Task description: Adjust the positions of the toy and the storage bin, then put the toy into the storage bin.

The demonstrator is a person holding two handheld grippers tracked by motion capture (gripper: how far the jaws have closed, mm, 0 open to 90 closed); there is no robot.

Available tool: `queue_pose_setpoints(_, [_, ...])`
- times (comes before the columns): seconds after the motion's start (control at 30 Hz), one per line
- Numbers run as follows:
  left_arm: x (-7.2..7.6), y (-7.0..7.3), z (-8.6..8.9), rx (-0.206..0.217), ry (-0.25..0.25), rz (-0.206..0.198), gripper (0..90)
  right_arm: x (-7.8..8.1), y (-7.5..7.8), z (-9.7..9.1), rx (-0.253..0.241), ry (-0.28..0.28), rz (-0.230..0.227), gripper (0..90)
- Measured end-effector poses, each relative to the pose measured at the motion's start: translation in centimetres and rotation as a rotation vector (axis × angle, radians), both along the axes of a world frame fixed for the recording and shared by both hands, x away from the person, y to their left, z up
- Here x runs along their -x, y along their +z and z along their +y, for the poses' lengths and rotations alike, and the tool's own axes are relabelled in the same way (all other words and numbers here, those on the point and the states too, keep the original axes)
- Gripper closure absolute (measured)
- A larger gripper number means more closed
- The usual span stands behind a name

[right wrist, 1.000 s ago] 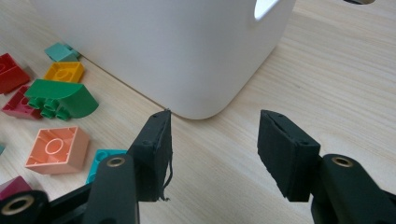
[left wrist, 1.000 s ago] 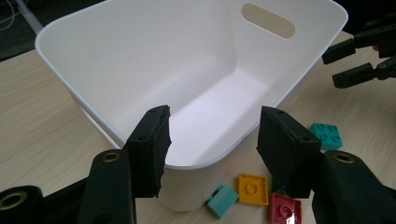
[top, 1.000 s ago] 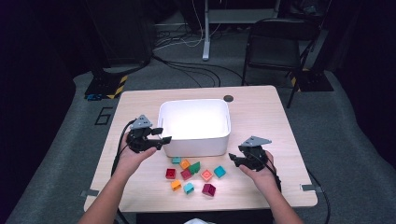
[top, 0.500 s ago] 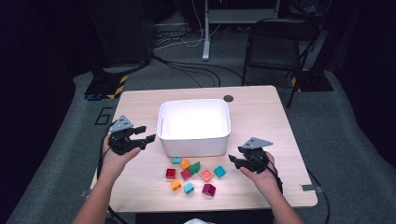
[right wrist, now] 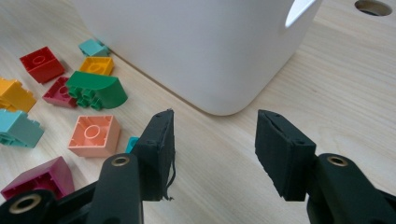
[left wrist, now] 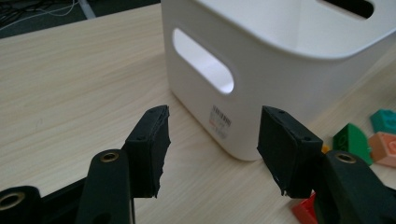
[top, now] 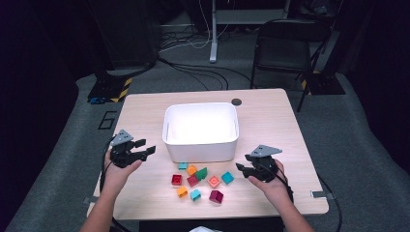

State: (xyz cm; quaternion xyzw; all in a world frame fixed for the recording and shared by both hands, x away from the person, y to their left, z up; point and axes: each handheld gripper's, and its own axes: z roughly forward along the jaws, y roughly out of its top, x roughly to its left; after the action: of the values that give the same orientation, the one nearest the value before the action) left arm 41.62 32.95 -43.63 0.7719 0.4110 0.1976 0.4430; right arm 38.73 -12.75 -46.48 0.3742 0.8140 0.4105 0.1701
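Note:
A white bin [top: 201, 145] stands in the middle of the wooden table [top: 270, 121]. Several toy blocks lie in front of it, among them a red one [top: 176, 180], a green one [top: 201, 173] and a magenta one [top: 216, 196]. My left gripper [top: 145, 147] hovers open at the bin's left front corner [left wrist: 243, 144], with nothing between its jaws [left wrist: 212, 154]. At the right of the blocks my right gripper [top: 243, 163] is open and empty [right wrist: 215, 154]; its jaws have just been closing a little. It points at the bin's corner [right wrist: 219, 100], with the salmon block [right wrist: 93, 135] to its left.
A round hole [top: 236, 102] sits in the table behind the bin. A folding chair [top: 283, 48] and cables [top: 193, 67] are on the floor beyond the table. Bare wood lies at the table's right side [right wrist: 355, 84] and left side [left wrist: 70, 84].
My left gripper has moved left and down, away from the bin's left wall toward the table's left edge. The right hand has stayed put, its jaws slightly narrower.

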Motion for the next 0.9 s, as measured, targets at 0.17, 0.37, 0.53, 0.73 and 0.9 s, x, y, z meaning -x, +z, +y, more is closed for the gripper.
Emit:
queue_pose_setpoints(0.17, [-0.3, -1.3, 0.2, 0.010, 0.020, 0.019, 43.6, 0.1, -0.5, 0.4, -0.004, 0.012, -0.003, 48.1])
queue_pose_setpoints(0.37, [-0.1, -2.7, 0.0, -0.020, 0.024, 0.015, 40.9, 0.6, -1.1, 0.9, -0.013, 0.023, -0.011, 48.2])
queue_pose_setpoints(0.53, [-0.1, -2.8, 0.2, -0.008, 0.032, 0.002, 40.8, 0.8, -1.6, 1.6, 0.000, 0.049, 0.000, 48.2])
queue_pose_setpoints(0.73, [-0.3, -3.4, 0.5, -0.012, 0.047, 0.019, 41.5, 0.7, -2.2, 2.4, 0.010, 0.064, 0.013, 50.0])
queue_pose_setpoints(0.9, [-0.7, -3.9, 0.5, -0.019, 0.052, 0.045, 42.2, 0.8, -2.7, 3.0, 0.010, 0.075, 0.022, 51.8])
